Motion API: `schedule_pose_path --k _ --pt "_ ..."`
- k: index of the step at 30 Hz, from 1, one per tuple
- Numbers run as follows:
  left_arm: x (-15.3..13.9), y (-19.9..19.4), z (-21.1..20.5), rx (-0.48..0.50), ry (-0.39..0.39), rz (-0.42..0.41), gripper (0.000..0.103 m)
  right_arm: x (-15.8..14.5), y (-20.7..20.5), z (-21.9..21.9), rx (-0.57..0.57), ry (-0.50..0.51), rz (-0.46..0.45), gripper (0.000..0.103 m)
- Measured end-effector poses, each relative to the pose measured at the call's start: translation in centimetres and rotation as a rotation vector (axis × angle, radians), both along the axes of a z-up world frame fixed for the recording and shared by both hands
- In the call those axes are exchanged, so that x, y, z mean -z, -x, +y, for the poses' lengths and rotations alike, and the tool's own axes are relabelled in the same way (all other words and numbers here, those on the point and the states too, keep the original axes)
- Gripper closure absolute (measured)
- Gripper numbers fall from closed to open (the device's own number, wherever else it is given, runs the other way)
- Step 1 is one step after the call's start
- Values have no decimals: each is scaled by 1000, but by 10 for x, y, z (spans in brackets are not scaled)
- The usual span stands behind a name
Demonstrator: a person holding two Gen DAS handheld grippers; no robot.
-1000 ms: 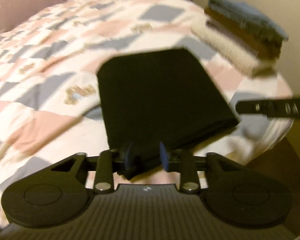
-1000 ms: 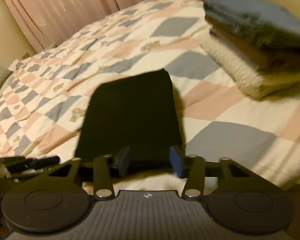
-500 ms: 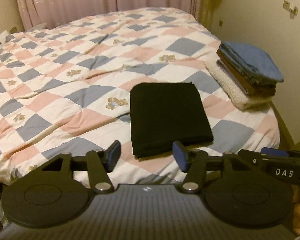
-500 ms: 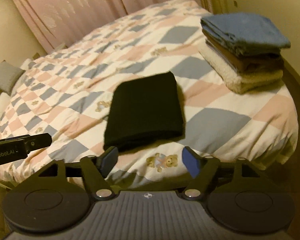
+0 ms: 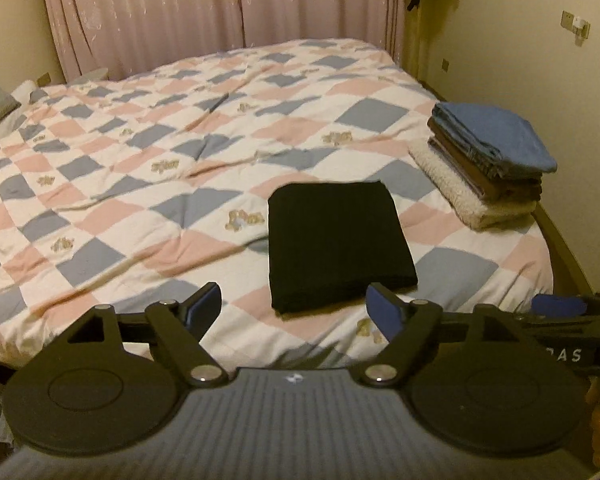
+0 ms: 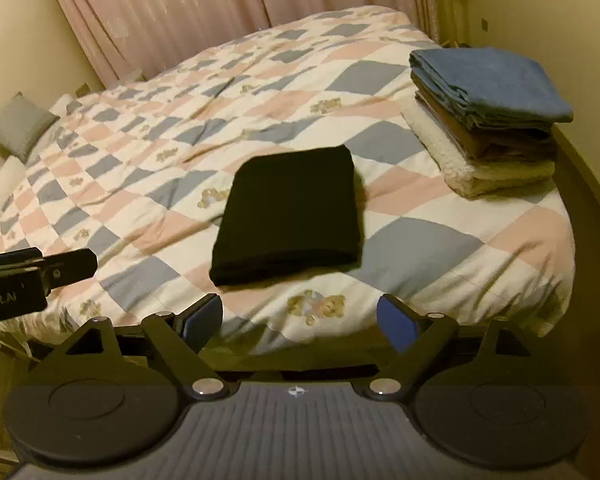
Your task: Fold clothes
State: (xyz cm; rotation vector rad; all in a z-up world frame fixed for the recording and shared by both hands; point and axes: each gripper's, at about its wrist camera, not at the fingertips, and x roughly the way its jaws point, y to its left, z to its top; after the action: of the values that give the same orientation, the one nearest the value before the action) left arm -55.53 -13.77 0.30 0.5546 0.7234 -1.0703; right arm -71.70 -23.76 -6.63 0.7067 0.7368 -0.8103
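Fingers of left gripper (image 5: 294, 308) and right gripper (image 6: 300, 318) are spread, empty, short of the garment (image 6: 290, 212). Garment lies folded on the bed (image 6: 440, 248), left of the stack (image 6: 488, 120). Risk: a one-sided pinch could unfold it.

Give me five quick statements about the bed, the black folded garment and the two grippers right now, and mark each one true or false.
1. The black folded garment lies flat on the checked quilt. True.
2. The left gripper is clamped on the garment. False: its jaws are spread with nothing between them, and it is short of the garment's near edge.
3. The right gripper is open and holds nothing. True.
4. The garment sits on top of the stack of folded clothes. False: it lies apart from the stack, on the quilt to the stack's left.
5. The top item of the stack is blue. True.
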Motion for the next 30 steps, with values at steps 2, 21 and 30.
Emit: schedule_pose_path --k 2,21,30 --pt "4 2 1 -1 -12 1 26 0 3 0 -3 3 12 14" --pt "6 2 0 -5 -32 -8 20 -10 -6 3 -65 37 84 6" --pt "10 -8 5 -20 -63 7 19 -20 -15 6 -77 47 112 2"
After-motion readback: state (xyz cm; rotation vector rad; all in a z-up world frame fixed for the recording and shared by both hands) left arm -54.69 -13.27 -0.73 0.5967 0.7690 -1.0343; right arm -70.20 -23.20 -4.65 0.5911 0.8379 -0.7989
